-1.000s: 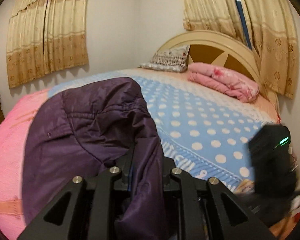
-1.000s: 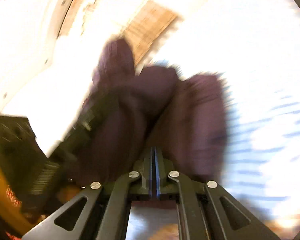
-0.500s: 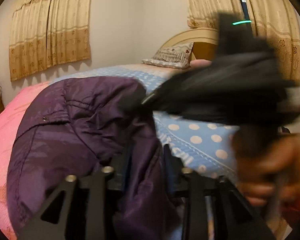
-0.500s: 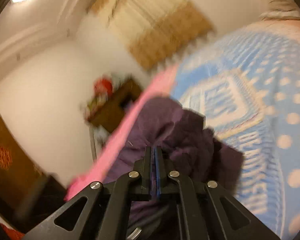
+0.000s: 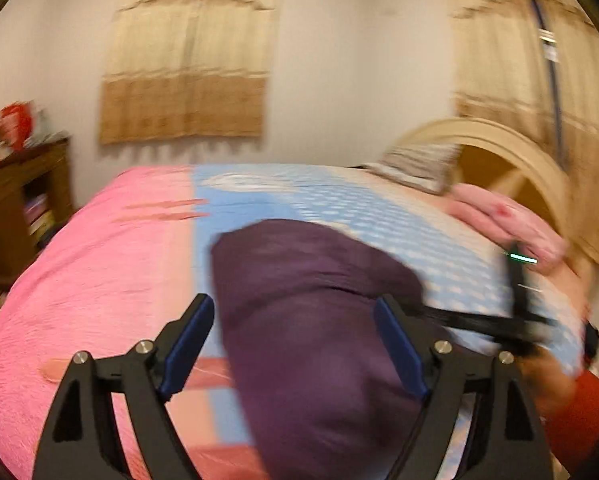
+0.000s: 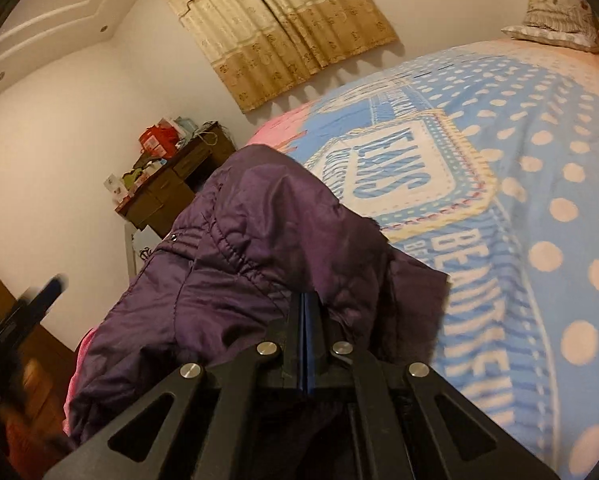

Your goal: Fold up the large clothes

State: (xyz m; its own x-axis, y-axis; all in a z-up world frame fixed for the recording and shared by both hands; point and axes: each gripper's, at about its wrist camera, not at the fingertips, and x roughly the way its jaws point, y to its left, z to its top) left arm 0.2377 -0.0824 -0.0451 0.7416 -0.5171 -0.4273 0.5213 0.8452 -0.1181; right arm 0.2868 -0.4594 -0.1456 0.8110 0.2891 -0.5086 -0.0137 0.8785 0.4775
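Observation:
A dark purple padded jacket point(image 5: 311, 312) lies bunched on the bed, over the seam between the pink cover and the blue dotted blanket. My left gripper point(image 5: 293, 320) is open, its blue-padded fingers point(image 5: 189, 332) spread on either side of the jacket. My right gripper point(image 6: 308, 308) is shut on a fold of the jacket point(image 6: 259, 248) near the bed's front edge. It also shows blurred at the right of the left wrist view point(image 5: 515, 320).
The bed carries a pink cover point(image 5: 99, 280) and a blue dotted blanket point(image 6: 519, 184). A pillow point(image 6: 559, 16) and a folded pink quilt point(image 5: 503, 224) lie by the headboard point(image 5: 511, 152). A cluttered wooden desk point(image 6: 171, 184) stands beside the bed.
My left gripper has opened and let go of the jacket, and its view has swung left. My right gripper has come down to the bed, still holding the jacket.

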